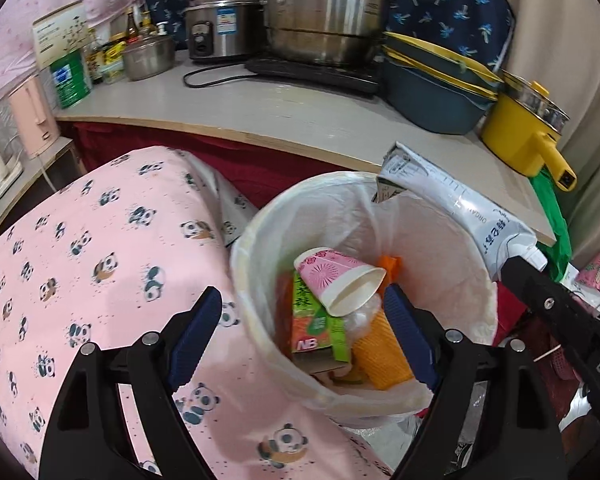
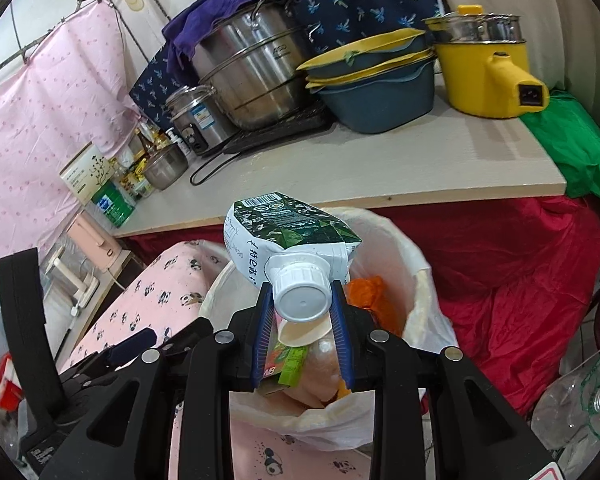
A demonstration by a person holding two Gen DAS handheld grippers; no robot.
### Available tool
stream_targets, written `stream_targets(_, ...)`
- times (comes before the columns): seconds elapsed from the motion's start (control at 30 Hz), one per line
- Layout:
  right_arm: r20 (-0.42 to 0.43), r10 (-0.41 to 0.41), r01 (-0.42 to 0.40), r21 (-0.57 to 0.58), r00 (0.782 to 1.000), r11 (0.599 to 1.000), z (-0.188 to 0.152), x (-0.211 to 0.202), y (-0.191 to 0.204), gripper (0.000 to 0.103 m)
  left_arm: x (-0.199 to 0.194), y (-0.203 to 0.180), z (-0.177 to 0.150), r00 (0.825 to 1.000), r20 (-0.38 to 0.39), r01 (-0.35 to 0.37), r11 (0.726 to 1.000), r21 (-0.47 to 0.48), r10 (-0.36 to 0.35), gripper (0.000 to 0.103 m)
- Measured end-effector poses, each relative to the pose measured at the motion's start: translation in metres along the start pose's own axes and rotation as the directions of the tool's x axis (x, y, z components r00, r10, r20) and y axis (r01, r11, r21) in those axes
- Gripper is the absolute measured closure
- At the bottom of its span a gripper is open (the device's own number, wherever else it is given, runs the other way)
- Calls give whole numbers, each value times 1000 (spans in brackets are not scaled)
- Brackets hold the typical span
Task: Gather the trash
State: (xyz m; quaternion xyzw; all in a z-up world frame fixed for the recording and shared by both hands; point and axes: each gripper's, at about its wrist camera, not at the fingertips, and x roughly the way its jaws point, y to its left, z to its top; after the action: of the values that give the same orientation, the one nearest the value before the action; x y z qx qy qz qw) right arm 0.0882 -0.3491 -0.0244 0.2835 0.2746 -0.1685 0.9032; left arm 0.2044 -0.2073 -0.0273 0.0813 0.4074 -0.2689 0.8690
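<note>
Right gripper pinches a milk carton by its cap above the lined bin; left gripper, spread empty, crowds lower left.

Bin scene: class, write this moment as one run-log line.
left tool: open, empty | right tool: shut on carton cap | carton: over bin | bin: cup, boxes inside

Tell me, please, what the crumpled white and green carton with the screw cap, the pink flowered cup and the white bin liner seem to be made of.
Crumpled white and green carton: probably coated paperboard, slightly glossy; it holds sharp creases. Its white screw cap: plastic, ribbed, matte.
Pink flowered cup: likely paper, with a rolled rim and plain white inside.
White bin liner: thin plastic film, translucent and wrinkled.
</note>
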Motion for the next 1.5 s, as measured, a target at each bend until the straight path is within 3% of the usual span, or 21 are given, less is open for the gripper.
stream_targets(0.23, -47, -52, 50, -37, 998, 998, -10, 28, 6, 67, 2, 18, -12, 1000, -10, -30, 999, -24, 30, 24)
stream_targets(0.6, -60, -53, 49, -62, 997, 997, -27, 13, 12, 65, -12, 23, -29, 998, 2, -57, 998, -21, 57, 23)
stream_targets(1.03, -20, -48, 46, -82, 999, 996, -34, -23, 25, 44, -41, 18, -48, 994, 32, -101, 995, -18, 101, 20)
stream_targets(1.33, 15, -108, 109, -156, 994, 982, -50, -52, 37, 25, -65, 24, -62, 987, 58, -147, 989, -19, 148, 17)
stream_targets(1.5, 17, -126, 127, -187, 992, 974, -60, -63, 40, 22, -76, 24, -71, 982, 69, -173, 985, -10, 173, 16)
